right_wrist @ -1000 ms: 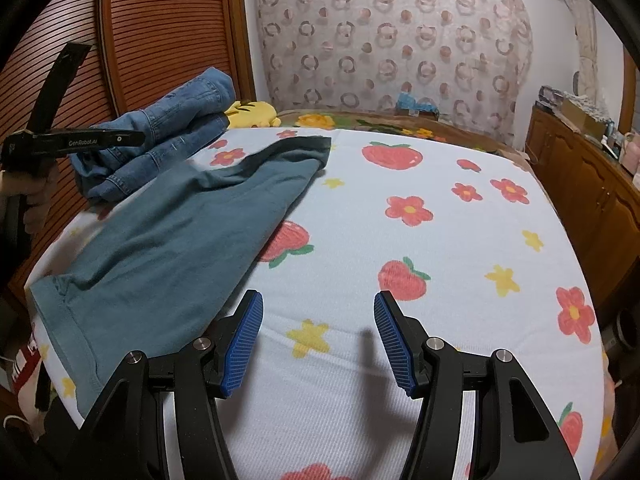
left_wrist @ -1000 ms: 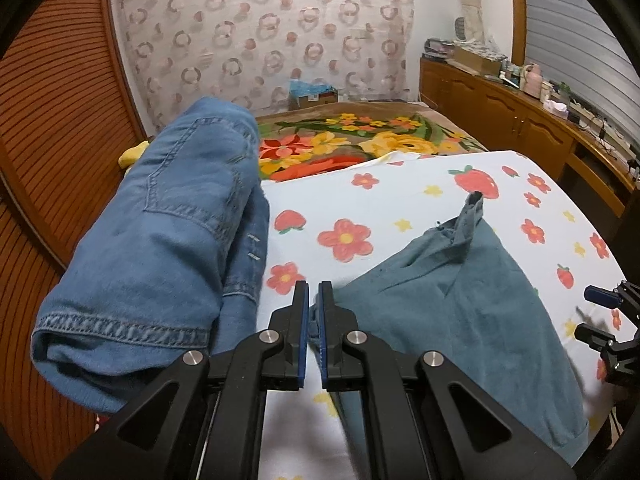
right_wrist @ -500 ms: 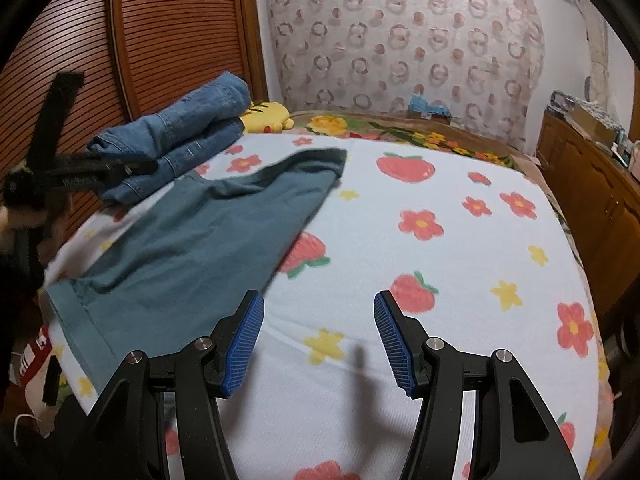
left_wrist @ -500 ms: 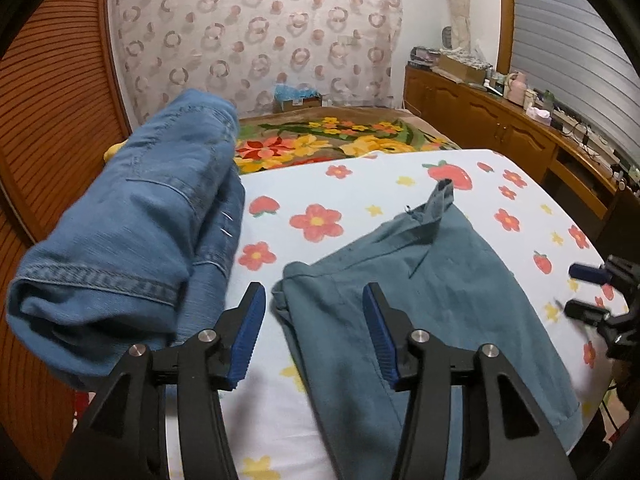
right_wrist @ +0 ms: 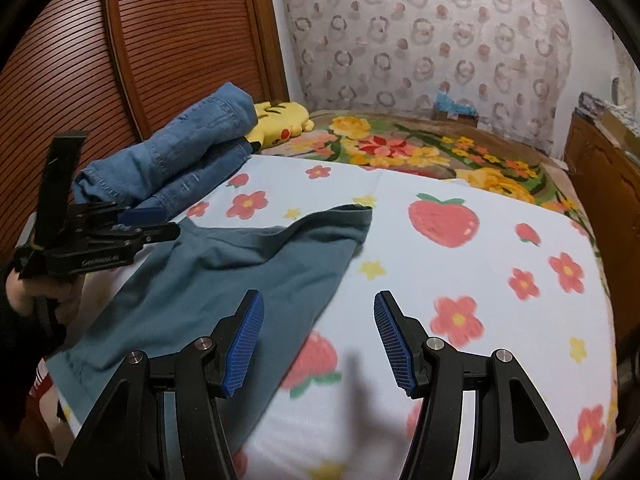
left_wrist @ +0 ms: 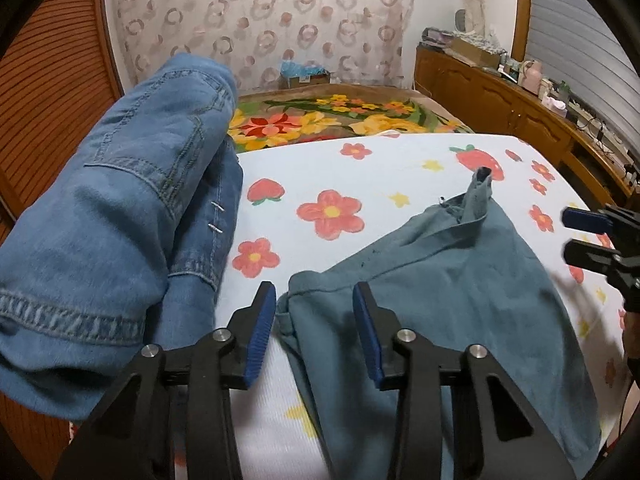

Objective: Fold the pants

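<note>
Left hand-held gripper [left_wrist: 314, 320] angled downward, blue pads apart, jaws just closing a little from wider, not pressing on anything. Right hand-held gripper [right_wrist: 319, 334] also angled downward, jaws wide apart, empty. Hand [right_wrist: 24, 292] gripping the left handle, partly hidden.

Teal pants [left_wrist: 460, 300]: soft matt knit cloth. Folded jeans [left_wrist: 120, 208]: coarse stitched denim. Bedsheet [right_wrist: 460, 280]: matt printed cotton. Sliding door [right_wrist: 160, 40], upper left: ribbed, semi-gloss wood. Gripper pads [right_wrist: 244, 340]: ridged blue plastic.
</note>
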Available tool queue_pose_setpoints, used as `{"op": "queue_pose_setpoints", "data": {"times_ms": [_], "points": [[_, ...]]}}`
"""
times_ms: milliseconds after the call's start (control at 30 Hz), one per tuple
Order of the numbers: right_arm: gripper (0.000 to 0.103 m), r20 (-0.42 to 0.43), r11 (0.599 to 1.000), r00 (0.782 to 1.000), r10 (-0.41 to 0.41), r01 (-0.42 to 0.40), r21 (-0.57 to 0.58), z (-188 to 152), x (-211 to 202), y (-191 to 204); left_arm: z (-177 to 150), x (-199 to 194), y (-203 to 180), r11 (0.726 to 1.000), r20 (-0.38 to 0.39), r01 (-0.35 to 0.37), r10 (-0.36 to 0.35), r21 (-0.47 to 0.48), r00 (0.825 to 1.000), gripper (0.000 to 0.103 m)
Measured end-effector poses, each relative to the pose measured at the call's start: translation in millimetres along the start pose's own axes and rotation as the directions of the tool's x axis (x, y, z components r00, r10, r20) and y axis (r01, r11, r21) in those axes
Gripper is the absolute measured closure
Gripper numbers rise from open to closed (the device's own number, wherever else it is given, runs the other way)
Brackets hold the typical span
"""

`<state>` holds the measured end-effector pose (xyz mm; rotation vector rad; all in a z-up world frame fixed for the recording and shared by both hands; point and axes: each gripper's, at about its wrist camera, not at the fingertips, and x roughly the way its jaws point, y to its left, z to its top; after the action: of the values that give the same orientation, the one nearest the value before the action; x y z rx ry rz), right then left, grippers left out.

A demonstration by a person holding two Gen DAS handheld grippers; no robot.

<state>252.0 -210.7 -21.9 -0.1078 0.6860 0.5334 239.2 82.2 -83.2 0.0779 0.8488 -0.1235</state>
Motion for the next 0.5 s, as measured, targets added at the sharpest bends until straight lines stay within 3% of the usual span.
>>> {"op": "queue_pose_setpoints", "data": {"times_ms": [167,233,267,500], "points": [[0.043,-0.054,1.000,0.999,0.004,-0.003,0.008,11.3,37.1,-3.2,-1.9,11.7,-1.0,1.000,-0.032,-0.013,0.013,0.008,0.999,0.072],[0.043,-0.068,1.000,0.998,0.002,-0.002,0.008,15.2,46.6,-4.5,-3.5,14.8,-1.1,1.000,-0.038,-0.010,0.010,0.013,0.999,0.082],[0.043,-0.075,1.000,0.997,0.003,-0.002,0.009,16.7,50.7,-5.4,-4.9,14.6,-1.1,1.000,-0.034,-0.015,0.016,0.018,0.999,0.094],[0.043,-0.086,1.000,0.996,0.004,-0.003,0.013,19.4,61.1,-6.9,-1.4,-18.8,10.3,0.997,0.082,-0.074,0.075,-0.019,0.994,0.100]]}}
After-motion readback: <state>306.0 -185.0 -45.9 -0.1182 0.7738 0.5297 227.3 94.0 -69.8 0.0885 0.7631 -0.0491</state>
